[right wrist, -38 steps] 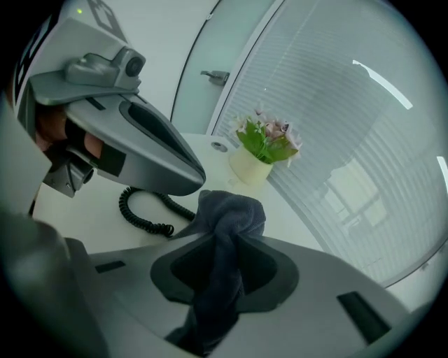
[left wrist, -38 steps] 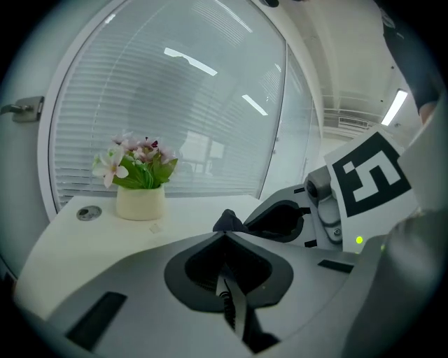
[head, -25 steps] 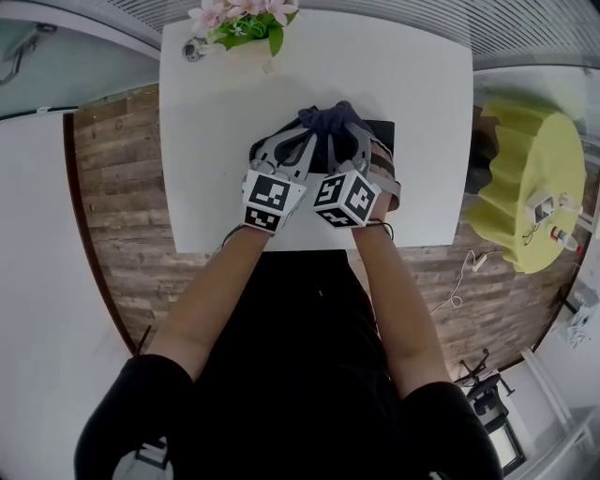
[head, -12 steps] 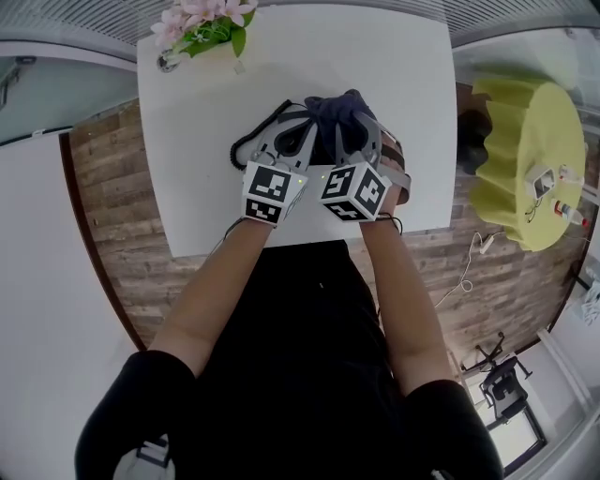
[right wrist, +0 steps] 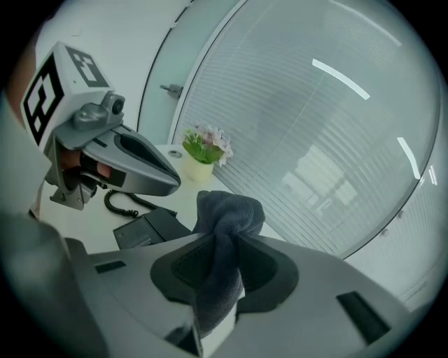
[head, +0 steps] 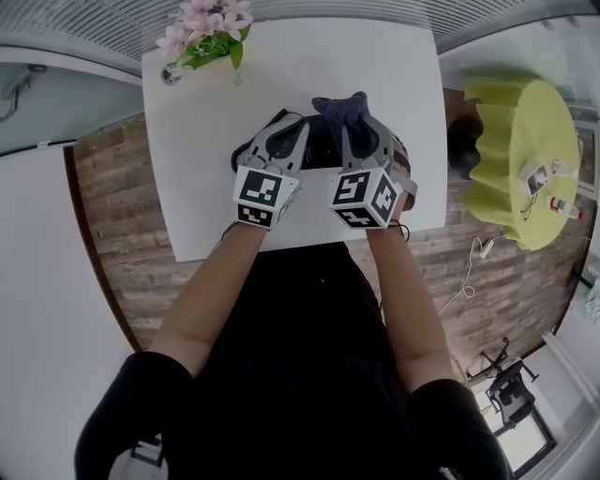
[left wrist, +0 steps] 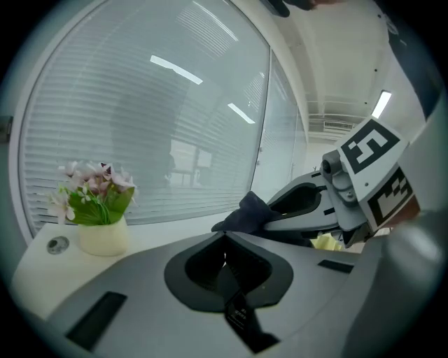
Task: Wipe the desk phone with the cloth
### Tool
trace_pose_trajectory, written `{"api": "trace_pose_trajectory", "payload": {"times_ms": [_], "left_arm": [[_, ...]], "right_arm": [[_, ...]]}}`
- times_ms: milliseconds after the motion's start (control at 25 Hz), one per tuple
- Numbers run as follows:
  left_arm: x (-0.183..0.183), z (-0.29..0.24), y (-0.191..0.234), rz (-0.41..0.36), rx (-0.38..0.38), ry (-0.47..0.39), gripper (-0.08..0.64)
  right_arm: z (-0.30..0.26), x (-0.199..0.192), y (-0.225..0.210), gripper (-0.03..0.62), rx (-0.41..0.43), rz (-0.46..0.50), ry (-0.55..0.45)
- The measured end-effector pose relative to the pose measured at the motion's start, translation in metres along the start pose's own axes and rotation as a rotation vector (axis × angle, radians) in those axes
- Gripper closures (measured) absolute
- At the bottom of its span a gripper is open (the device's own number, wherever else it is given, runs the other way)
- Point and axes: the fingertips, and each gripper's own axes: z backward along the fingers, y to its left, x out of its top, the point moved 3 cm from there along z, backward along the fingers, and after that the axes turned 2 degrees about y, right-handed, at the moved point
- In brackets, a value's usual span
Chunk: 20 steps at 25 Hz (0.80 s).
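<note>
We hold both tools side by side over the white table (head: 202,159), close to its near edge. The right gripper (head: 349,120) pinches the dark blue cloth (head: 339,106). In the right gripper view the right gripper's (right wrist: 221,246) jaws are pressed on a twisted fold of the cloth (right wrist: 228,208), which bunches up above the tips and hangs down between them. The left gripper (head: 292,127) carries nothing. In its own view the left gripper's (left wrist: 224,236) jaws are pressed together, with only a thin sliver of light at the tips. The black desk phone (head: 322,150) lies on the table under and between the two tools, its coiled cord (head: 251,141) looping out on the left. From the right gripper view the phone (right wrist: 150,227) sits low and left of the cloth, beneath the left gripper (right wrist: 168,183). We cannot tell whether the cloth touches the phone. A small pot of pink flowers (head: 204,28) stands at the table's far left corner. A yellow round table (head: 516,131) stands off to the right, on the wooden floor (head: 112,206).
</note>
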Motion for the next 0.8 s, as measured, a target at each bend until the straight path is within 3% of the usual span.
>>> {"api": "trace_pose_trajectory", "payload": {"times_ms": [360,520,800], "left_arm": [[-0.028,0.046,0.047,0.025,0.113,0.025,0.549],[-0.061,0.064,0.060,0.055,0.143,0.075,0.549],[-0.094,0.074,0.063,0.092,0.162,0.124,0.549]], "right_arm": [[-0.006,0.053,0.079,0.495,0.159,0.035,-0.089],[-0.021,0.048,0.116,0.495,0.226,0.065,-0.063],[-0.040,0.027,0.159,0.495,0.272,0.218,0.000]]}}
